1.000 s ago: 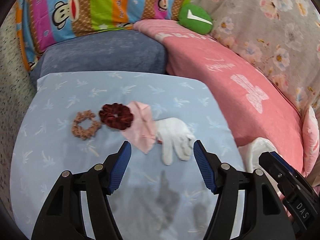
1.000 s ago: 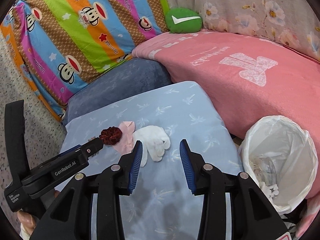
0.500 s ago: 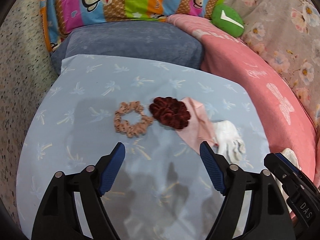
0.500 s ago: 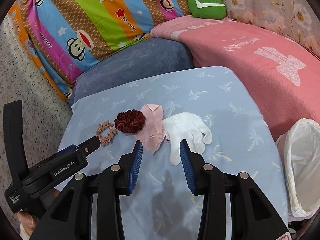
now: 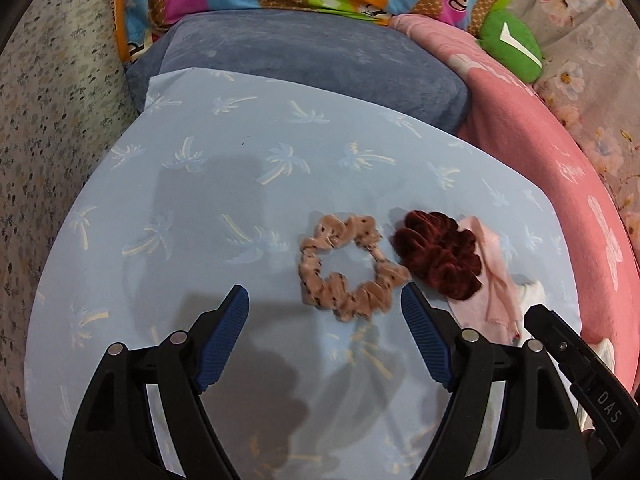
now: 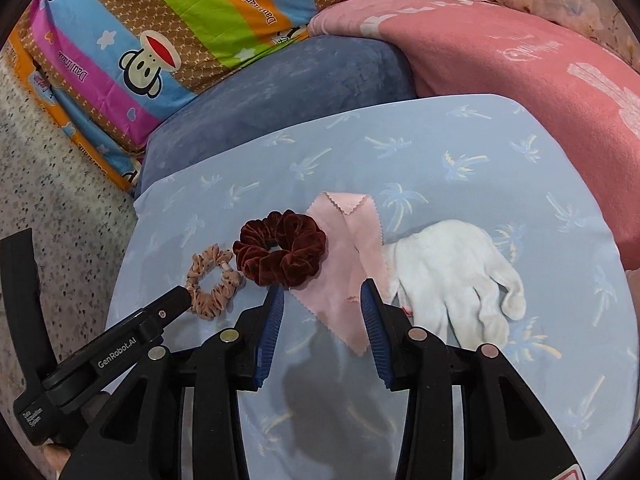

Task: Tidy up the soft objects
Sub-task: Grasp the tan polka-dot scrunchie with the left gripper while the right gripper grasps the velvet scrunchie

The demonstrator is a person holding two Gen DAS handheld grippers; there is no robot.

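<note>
a big stripy blanket with monkey faces leans at the back, and its upside-down writing looks like "paul frank". next to it lies a pink blanket with pale writing too blurry to read. a dark blue pillow sits in front, and on top of it is a light blue pillow with little palm trees. a green cushion with a white tick sits far back.

on the light blue pillow, in a row, lie a white glove, a pink cloth, a dark red scrunchie resting on the cloth's edge, and a tan spotty scrunchie just beside it.

the left gripper is spread wide, holding nothing, right in front of the tan scrunchie. its side says "genrobot.ai". the right gripper is apart too, holding nothing, over the pink cloth's near corner. its side says "das".
</note>
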